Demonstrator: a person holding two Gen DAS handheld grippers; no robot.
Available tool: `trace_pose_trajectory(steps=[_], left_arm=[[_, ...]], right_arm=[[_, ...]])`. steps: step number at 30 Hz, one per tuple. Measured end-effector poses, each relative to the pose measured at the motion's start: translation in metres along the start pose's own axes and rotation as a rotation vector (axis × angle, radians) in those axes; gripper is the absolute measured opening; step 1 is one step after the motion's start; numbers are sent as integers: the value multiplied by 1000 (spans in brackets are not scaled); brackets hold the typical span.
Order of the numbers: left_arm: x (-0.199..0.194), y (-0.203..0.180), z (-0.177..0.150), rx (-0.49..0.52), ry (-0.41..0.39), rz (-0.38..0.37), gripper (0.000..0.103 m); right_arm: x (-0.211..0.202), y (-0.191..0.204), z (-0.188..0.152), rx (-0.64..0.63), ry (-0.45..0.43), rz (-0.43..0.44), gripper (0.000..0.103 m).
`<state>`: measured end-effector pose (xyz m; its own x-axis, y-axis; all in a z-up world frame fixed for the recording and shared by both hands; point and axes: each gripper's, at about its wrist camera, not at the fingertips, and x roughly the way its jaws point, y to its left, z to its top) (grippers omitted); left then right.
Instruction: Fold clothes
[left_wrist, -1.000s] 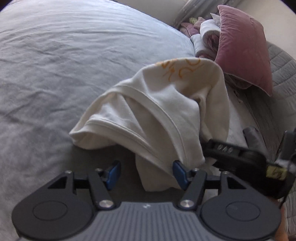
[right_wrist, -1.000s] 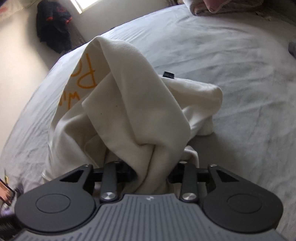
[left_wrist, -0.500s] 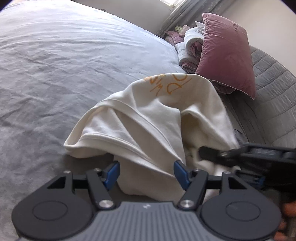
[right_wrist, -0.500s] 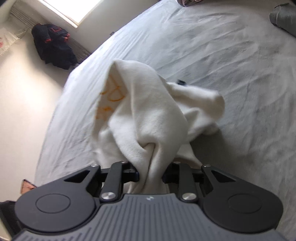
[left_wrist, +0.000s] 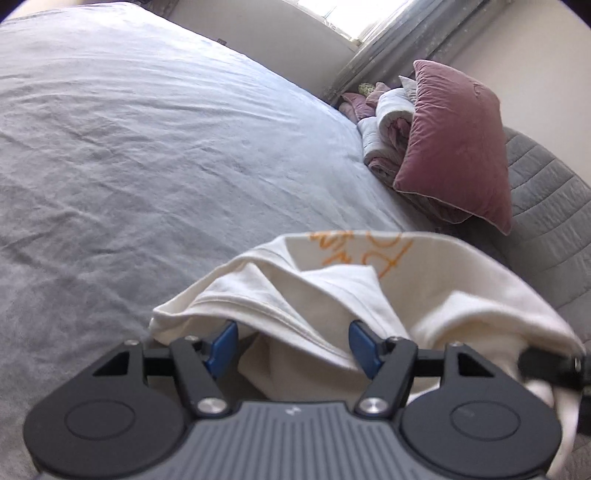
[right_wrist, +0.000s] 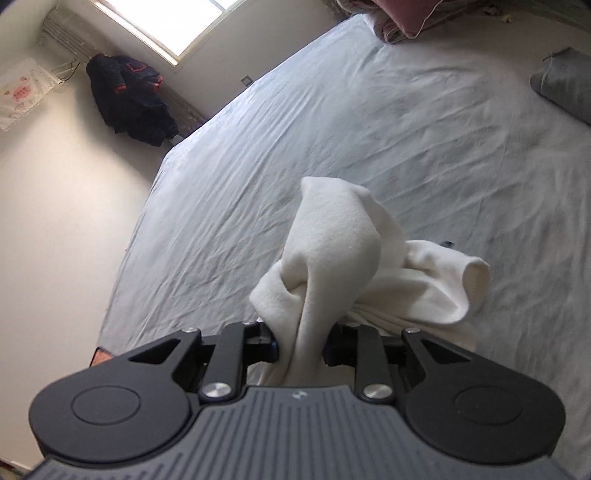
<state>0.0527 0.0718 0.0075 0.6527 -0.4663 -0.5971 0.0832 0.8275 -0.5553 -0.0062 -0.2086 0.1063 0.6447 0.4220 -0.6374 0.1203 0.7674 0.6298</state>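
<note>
The right gripper (right_wrist: 301, 341) is clamped on a bunched fold of a cream shirt (right_wrist: 343, 258), holding it above the grey bedsheet (right_wrist: 332, 122) so the cloth rises in a peak in front of the jaws and spills off to the right. From the left wrist view the same shirt (left_wrist: 369, 295) shows orange lettering on its upper edge and a stitched hem running across the middle. The left gripper (left_wrist: 291, 343) stands with its jaws wide apart, its blue pads (left_wrist: 223, 341) on either side of a hanging layer of the shirt; whether they press on the cloth cannot be told, though a gap shows beside the left pad. The tip of the right gripper (left_wrist: 546, 369) shows at the right edge, against the shirt. A pink pillow (left_wrist: 454, 144) leans on folded bedding (left_wrist: 384, 129) at the far end, and a dark jacket (right_wrist: 129, 99) hangs on the wall under the window (right_wrist: 166, 22).
</note>
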Motion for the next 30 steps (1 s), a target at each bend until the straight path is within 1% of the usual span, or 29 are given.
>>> trace_pose_trajectory(steps=[6,12,15,16,18,19,20,21,23,25,27,30], left_arm=[[-13,2,3,3,-19,-40,68],[-22,7,2,4,-8,-68,69],[-28,10,-1,19,12,-67,69],[-29,12,-3,26,21,-67,69],[-34,15,-7,43,28,-61,70],[-36,16,-8,53,30,-57,70],[-39,17,-10,60,31,-54,70],[-42,19,-11,67,33,-52,70],[-48,23,-14,71,32,-52,70],[-54,28,-16,70,35,-59,72],[-56,30,-18,73,57,-79,74],[-55,32,-23,77,103,-112,74]], right_arm=[[-3,10,-27,61,81,102,25],[-8,18,-56,76,143,133,26],[-10,12,-72,47,170,85,27],[-10,7,-79,36,184,58,30],[-5,-1,-89,13,210,-5,31],[-3,-5,-93,-6,221,-32,35],[-1,-7,-95,-33,229,-55,40],[0,-8,-97,-61,236,-79,43],[-2,-7,-100,-126,226,-134,53],[-5,-6,-98,-184,203,-184,59],[-9,-8,-93,-224,183,-222,61],[-17,-11,-84,-232,154,-245,63]])
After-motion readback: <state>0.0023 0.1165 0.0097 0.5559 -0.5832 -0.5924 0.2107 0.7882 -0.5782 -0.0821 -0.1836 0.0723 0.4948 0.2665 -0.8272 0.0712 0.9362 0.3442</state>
